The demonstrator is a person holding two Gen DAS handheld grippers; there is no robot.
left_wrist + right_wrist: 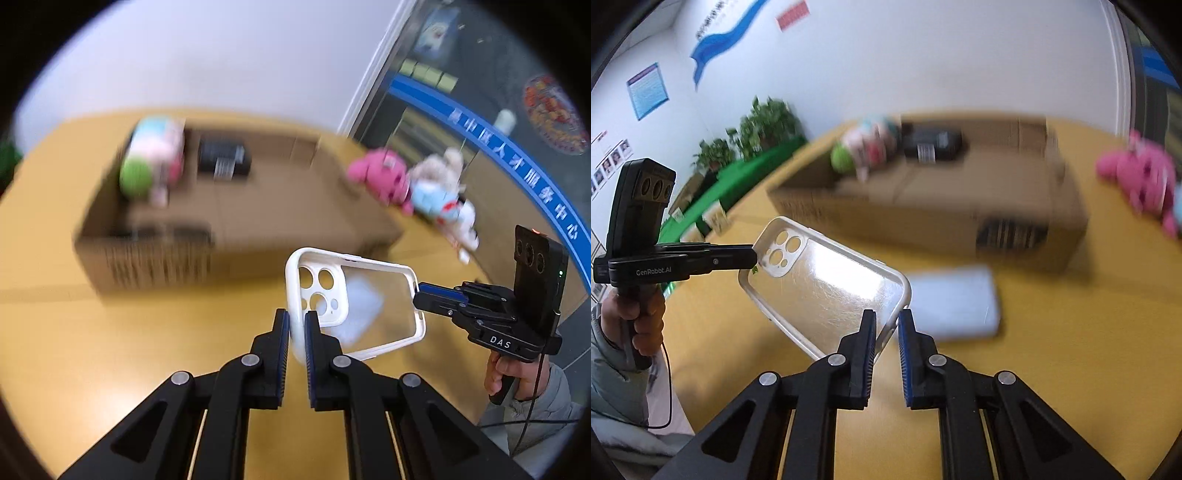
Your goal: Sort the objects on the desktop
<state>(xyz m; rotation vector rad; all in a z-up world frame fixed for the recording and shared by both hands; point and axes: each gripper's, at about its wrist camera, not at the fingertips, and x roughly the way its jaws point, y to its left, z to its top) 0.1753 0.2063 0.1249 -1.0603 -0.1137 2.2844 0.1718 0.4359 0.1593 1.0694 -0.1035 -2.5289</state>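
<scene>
A clear phone case with a white rim (369, 295) hangs in the air above the yellow table (92, 350), held at both ends. My left gripper (296, 325) is shut on the rim at the camera-hole end. My right gripper (887, 325) is shut on the rim at the opposite end; it shows in the left wrist view (421, 291) too. In the right wrist view the case (827, 284) runs from my fingers to the left gripper (755, 254). An open cardboard box (236, 206) stands behind, holding a plush toy (155, 158) and a black box (223, 158).
A white flat packet (956, 299) lies on the table under the case. A pink plush (380, 177) and a white and blue plush (443, 192) lie right of the box. Green plants (753, 136) stand beyond the table's left edge. A glass wall is at right.
</scene>
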